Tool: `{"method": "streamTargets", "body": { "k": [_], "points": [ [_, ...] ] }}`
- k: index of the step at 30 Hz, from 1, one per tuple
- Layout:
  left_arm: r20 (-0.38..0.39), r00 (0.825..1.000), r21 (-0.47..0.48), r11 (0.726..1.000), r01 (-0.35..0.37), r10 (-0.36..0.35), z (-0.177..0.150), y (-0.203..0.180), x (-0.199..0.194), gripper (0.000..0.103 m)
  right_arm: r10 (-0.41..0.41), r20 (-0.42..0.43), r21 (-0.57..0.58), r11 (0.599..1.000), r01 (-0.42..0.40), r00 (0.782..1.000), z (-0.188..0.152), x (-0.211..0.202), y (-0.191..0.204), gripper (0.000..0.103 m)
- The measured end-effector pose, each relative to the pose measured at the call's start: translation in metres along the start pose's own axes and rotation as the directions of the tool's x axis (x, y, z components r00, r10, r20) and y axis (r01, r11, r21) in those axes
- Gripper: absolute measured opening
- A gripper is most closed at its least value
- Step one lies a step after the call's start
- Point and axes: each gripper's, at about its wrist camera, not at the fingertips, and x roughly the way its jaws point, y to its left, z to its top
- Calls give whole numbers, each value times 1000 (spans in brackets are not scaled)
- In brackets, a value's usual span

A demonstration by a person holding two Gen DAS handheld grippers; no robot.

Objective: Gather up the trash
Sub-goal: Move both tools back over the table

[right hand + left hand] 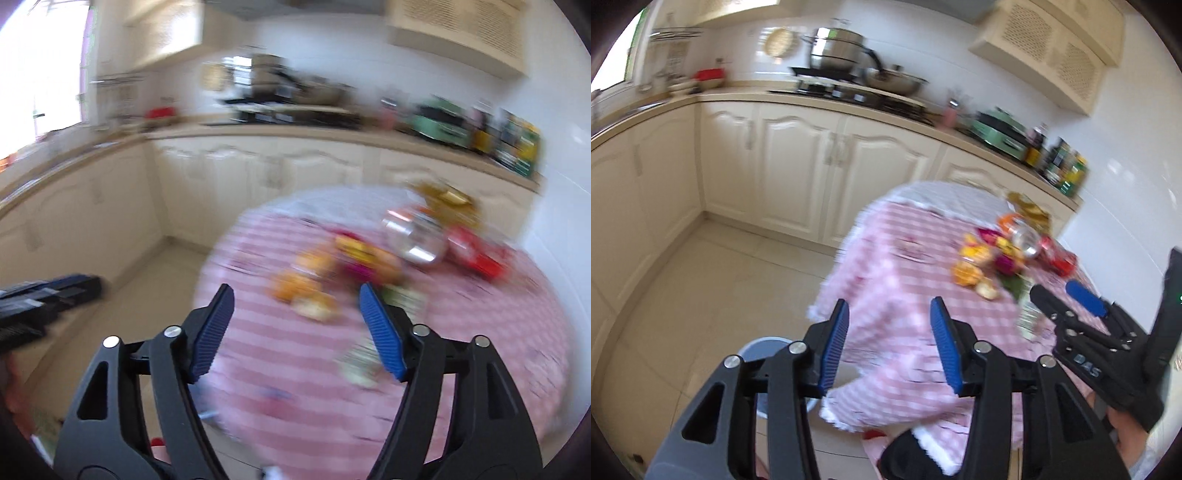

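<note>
A round table with a pink checked cloth point(886, 280) carries a heap of trash: orange peels point(966, 275), pink and yellow scraps point(1001, 254), a crushed silver can point(1027, 240), a red wrapper point(1060, 256), a gold wrapper point(1028, 208) and a pale wrapper point(1028, 317). My left gripper point(890, 336) is open and empty, above the table's near left edge. My right gripper point(295, 328) is open and empty over the cloth point(480, 332), short of the peels point(295, 288) and can point(417, 240). It also shows in the left wrist view point(1067, 295). The right wrist view is blurred.
A white bin with a blue-grey inside point(764, 354) stands on the tiled floor left of the table, below my left gripper. Cream cabinets and a counter point(798, 147) with stove, pots and bottles point(1063, 166) run behind. A white wall is at the right.
</note>
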Motion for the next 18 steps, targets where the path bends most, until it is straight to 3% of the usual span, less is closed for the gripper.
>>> {"method": "streamTargets", "body": {
  "k": [2,5,8,13,15,17,18],
  "points": [
    [-22,999,24,999,24,-24,-4,-15,10,45,-38,-65,72,996,43,997,-12,10,-31,72],
    [-53,998,60,997,48,-45,-8,-36,22,45,6,-120,156,988,13,993,-22,21,-53,72],
    [-78,996,92,994,57,-50,-12,-53,30,45,79,-144,177,983,-53,986,-25,30,-54,72],
    [-111,992,110,992,64,-52,-15,-64,42,45,92,-187,148,987,-64,978,-27,48,-44,70],
    [-125,991,108,992,64,-51,-14,-65,48,45,44,-183,102,994,-26,982,-26,52,-40,57],
    [-139,989,109,991,74,-58,-13,-66,54,45,16,-182,73,997,-2,983,-26,53,-45,30],
    [-148,987,109,991,80,-63,-12,-68,58,45,20,-183,75,997,-6,983,-26,53,-49,24]
  ]
}}
